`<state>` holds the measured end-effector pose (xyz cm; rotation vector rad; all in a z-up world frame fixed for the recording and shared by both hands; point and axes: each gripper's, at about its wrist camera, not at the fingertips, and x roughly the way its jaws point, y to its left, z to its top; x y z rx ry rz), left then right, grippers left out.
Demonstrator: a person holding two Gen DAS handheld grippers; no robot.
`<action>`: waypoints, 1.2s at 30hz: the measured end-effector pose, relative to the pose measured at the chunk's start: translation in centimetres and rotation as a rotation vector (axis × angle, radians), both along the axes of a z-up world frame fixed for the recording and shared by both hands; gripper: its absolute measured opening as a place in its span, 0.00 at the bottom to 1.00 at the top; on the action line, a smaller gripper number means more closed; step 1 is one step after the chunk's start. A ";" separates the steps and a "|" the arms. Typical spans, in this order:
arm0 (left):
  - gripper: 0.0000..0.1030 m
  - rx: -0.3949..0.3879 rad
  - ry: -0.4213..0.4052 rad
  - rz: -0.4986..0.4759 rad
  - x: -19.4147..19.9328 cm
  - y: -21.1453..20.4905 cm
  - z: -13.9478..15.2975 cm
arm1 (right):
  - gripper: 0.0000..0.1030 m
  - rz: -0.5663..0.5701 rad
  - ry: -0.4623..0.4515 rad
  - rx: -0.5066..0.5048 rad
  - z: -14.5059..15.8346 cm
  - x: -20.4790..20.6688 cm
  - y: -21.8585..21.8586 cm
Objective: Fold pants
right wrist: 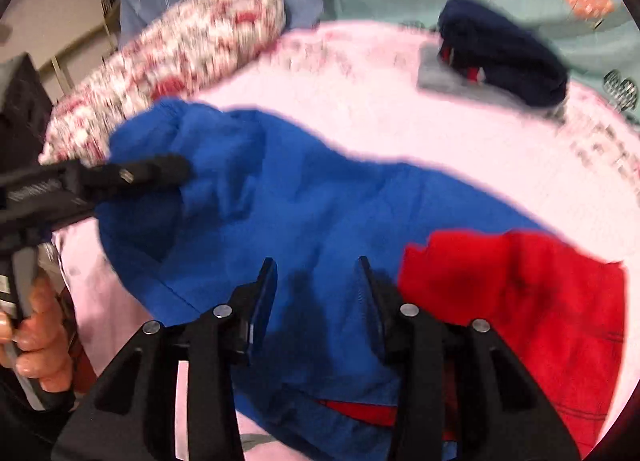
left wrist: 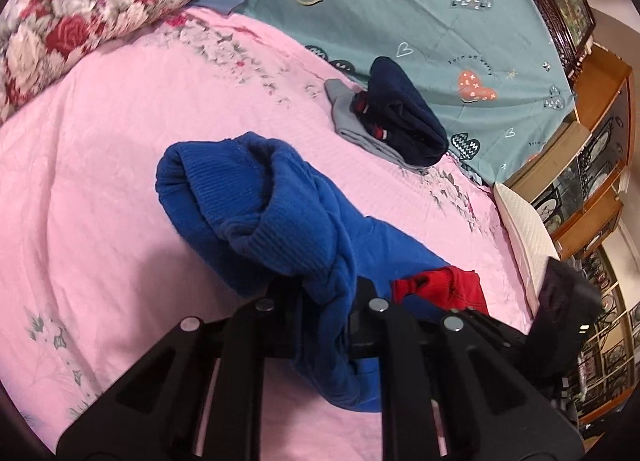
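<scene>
The left wrist view was sharp and showed the left gripper (left wrist: 326, 293) closed on a bunched fold of the blue pants (left wrist: 256, 205), whose ribbed knit waistband curled into a soft roll toward 10 o'clock. The right wrist view, blurred, alone showed the person's left hand (right wrist: 38, 345) at 8 o'clock and the left gripper (right wrist: 160, 171) biting the cloth at 9 o'clock. There the right gripper (right wrist: 316, 293) hung with its fingers spread apart over the pants (right wrist: 304, 213), holding nothing. The pants lay across the pink quilted bedspread (left wrist: 100, 141), fleecy and crumpled, with a red fabric section (right wrist: 520, 293) at 4 o'clock; whether it was lining or a separate garment could not be told. At 1 o'clock in both views a folded dark navy garment (left wrist: 404, 113) rested on a grey one (left wrist: 352, 121), near the teal heart-printed sheet (left wrist: 420, 1). A rose-patterned pillow (left wrist: 92, 1) lay at 11 o'clock.
</scene>
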<state>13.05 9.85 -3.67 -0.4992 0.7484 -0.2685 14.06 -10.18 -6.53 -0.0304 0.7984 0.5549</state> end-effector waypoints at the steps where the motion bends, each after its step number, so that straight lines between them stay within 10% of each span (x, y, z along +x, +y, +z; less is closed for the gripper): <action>1: 0.13 0.007 -0.011 -0.010 0.0 -0.4 0.6 | 0.41 -0.008 -0.031 0.040 1.5 -0.7 -1.0; 10: 0.13 0.185 -0.199 -0.331 -1.2 -15.2 8.1 | 0.41 -0.344 -0.182 0.209 7.4 -5.4 -17.0; 17: 0.18 0.377 -0.009 -0.684 -0.3 -30.4 0.2 | 0.41 -0.561 -0.014 0.184 1.4 -6.0 -24.8; 22: 0.25 0.256 0.031 -0.644 -0.6 -27.2 1.2 | 0.53 -0.531 0.009 0.271 0.4 -7.1 -26.9; 23: 0.38 0.244 0.004 -0.624 -1.1 -26.0 2.7 | 0.55 -0.517 0.019 0.313 0.4 -7.1 -27.1; 24: 0.74 0.227 -0.022 -0.611 -1.5 -25.3 3.7 | 0.55 -0.491 0.034 0.379 0.4 -6.9 -27.4; 26: 0.98 0.166 -0.113 -0.555 -3.0 -22.4 6.1 | 0.56 -0.449 0.065 0.494 0.4 -6.5 -27.8; 30: 0.98 0.110 -0.128 -0.533 -3.8 -19.5 7.1 | 0.63 -0.360 0.130 0.641 1.1 -5.4 -27.3; 32: 0.98 0.146 -0.109 -0.497 -3.4 -18.8 6.4 | 0.87 -0.402 0.160 0.554 1.4 -5.2 -26.4; 36: 0.98 0.160 0.033 -0.414 -0.2 -17.6 2.3 | 0.87 -0.428 0.230 0.515 0.3 -3.9 -26.0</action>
